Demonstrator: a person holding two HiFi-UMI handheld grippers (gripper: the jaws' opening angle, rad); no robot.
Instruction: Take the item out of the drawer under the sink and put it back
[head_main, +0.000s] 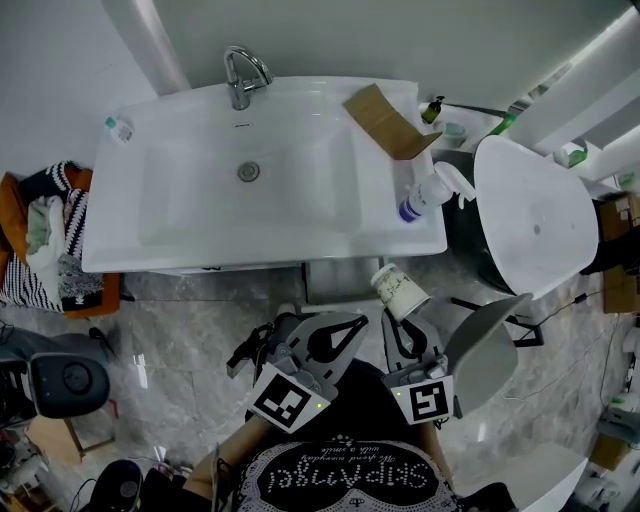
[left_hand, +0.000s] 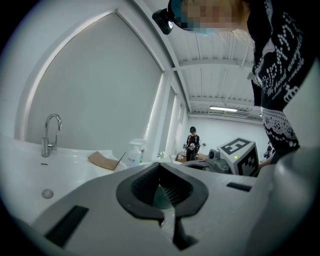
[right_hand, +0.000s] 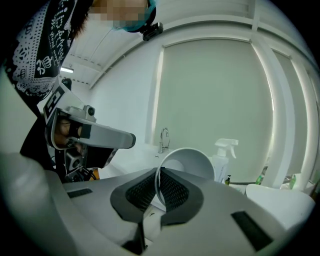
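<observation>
My right gripper (head_main: 398, 318) is shut on the rim of a white paper cup (head_main: 400, 291). It holds the cup tilted in the air, in front of the sink cabinet. In the right gripper view the cup's (right_hand: 182, 165) wall is pinched between the ribbed pads, at the right gripper (right_hand: 156, 187), with its mouth facing the camera. A grey drawer front (head_main: 340, 280) shows just under the white sink's (head_main: 180, 255) front edge; whether it stands ajar I cannot tell. To the left of the cup, my left gripper (head_main: 335, 330) is shut with nothing in it; the left gripper (left_hand: 162, 192) has its pads together.
On the sink's right side lie a brown cardboard piece (head_main: 390, 122) and a white spray bottle (head_main: 425, 192); the faucet (head_main: 243, 78) is at the back. A white rounded fixture (head_main: 535, 215) stands right. A basket of clothes (head_main: 50, 240) and a black stool (head_main: 68, 382) are left.
</observation>
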